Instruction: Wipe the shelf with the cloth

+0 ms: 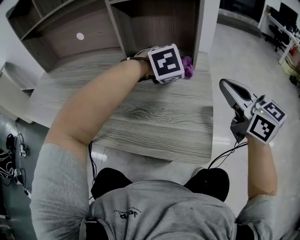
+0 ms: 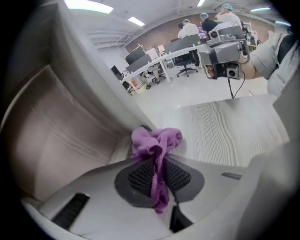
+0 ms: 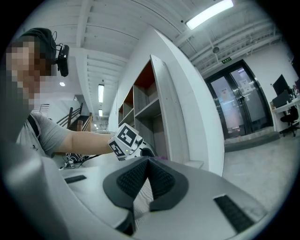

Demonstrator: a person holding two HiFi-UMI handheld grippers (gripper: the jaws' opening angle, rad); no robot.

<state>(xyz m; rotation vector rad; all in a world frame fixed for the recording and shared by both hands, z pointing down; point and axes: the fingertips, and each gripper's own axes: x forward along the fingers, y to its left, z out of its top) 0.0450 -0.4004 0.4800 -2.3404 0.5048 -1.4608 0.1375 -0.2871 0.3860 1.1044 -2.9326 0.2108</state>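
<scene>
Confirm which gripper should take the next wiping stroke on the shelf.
Left. The left gripper is shut on the purple cloth, at the back right corner of the shelf board. The right gripper is shut, empty, and held off beyond the board's edge over the floor.

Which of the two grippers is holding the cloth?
The left gripper: its jaws are shut on the purple cloth. The right gripper is shut on nothing.

Open-plan office or lab: desk rows (image 2: 154, 63), monitors (image 2: 136, 55), swivel chairs (image 2: 187, 64), ceiling strip lights (image 3: 209, 13), glass double doors (image 3: 239, 105).
</scene>
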